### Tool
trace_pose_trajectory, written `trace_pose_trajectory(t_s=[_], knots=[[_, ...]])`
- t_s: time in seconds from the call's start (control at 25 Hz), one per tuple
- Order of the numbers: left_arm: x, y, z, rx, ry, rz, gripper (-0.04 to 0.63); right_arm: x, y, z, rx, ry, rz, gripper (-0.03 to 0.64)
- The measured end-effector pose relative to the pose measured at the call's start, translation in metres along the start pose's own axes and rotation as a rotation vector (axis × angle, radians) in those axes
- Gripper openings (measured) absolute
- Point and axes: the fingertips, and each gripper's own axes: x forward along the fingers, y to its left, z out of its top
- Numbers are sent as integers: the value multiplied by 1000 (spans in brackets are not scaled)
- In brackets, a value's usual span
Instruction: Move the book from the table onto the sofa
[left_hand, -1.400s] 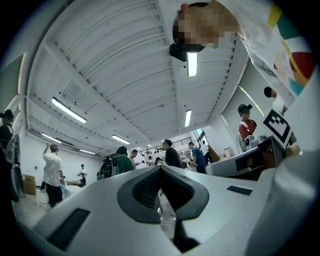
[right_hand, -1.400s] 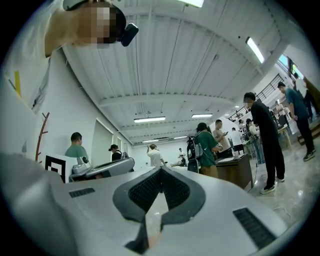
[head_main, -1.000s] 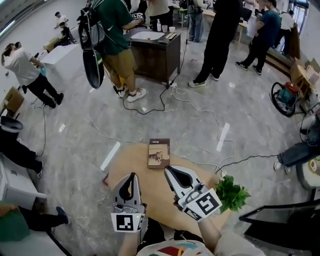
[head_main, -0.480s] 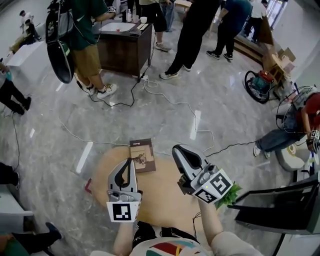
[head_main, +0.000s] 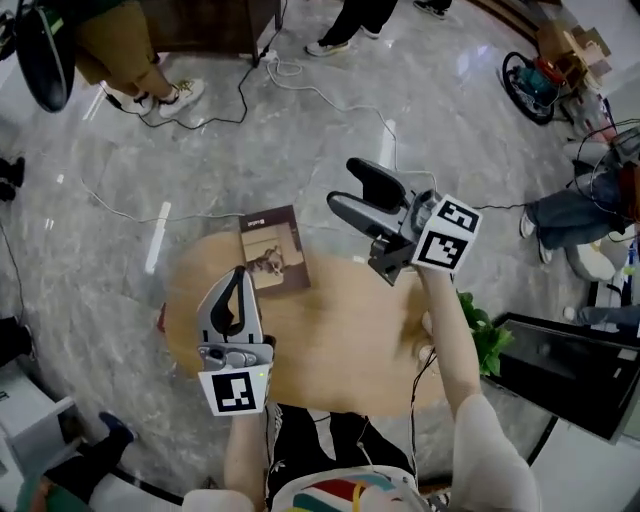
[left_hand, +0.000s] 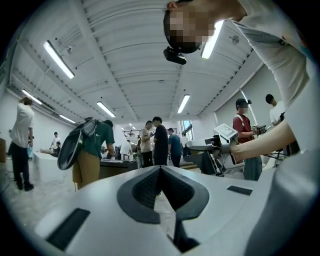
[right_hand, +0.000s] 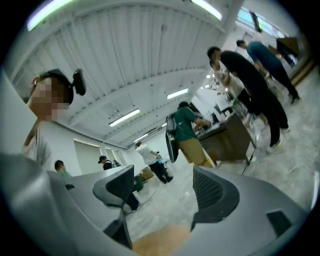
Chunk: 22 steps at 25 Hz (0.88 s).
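Note:
The brown book (head_main: 272, 250) lies flat near the far edge of the round wooden table (head_main: 340, 330). My left gripper (head_main: 238, 274) is shut and empty, its tip just short of the book's near left corner. In the left gripper view its jaws (left_hand: 160, 171) meet with nothing between them. My right gripper (head_main: 343, 185) hangs over the table's far edge, right of the book. Its jaws are opening, and nothing is between them in the right gripper view (right_hand: 162, 190). No sofa can be made out for certain.
A green plant (head_main: 487, 335) stands at the table's right edge beside a dark flat-topped object (head_main: 560, 375). White and black cables (head_main: 330, 110) trail over the marble floor beyond the table. People stand at the back, and one sits at the right (head_main: 580, 215).
Both grippers moved forward over the table toward the book. The right gripper went from shut to open and now sits beside the book's right. The head view tilted further down.

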Motion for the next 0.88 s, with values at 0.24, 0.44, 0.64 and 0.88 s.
trace_pose_trajectory(t_s=[0.24, 0.44, 0.64, 0.88], knots=[[19, 30, -127, -50, 126, 55, 3, 36, -150, -148, 377, 279, 132, 354], [16, 36, -203, -85, 176, 59, 3, 35, -234, -260, 686, 302, 63, 354], [6, 30, -261, -102, 219, 42, 3, 32, -249, -348, 782, 380, 64, 353], [-3, 17, -295, -150, 240, 50, 3, 41, -231, -412, 838, 504, 142, 353]])
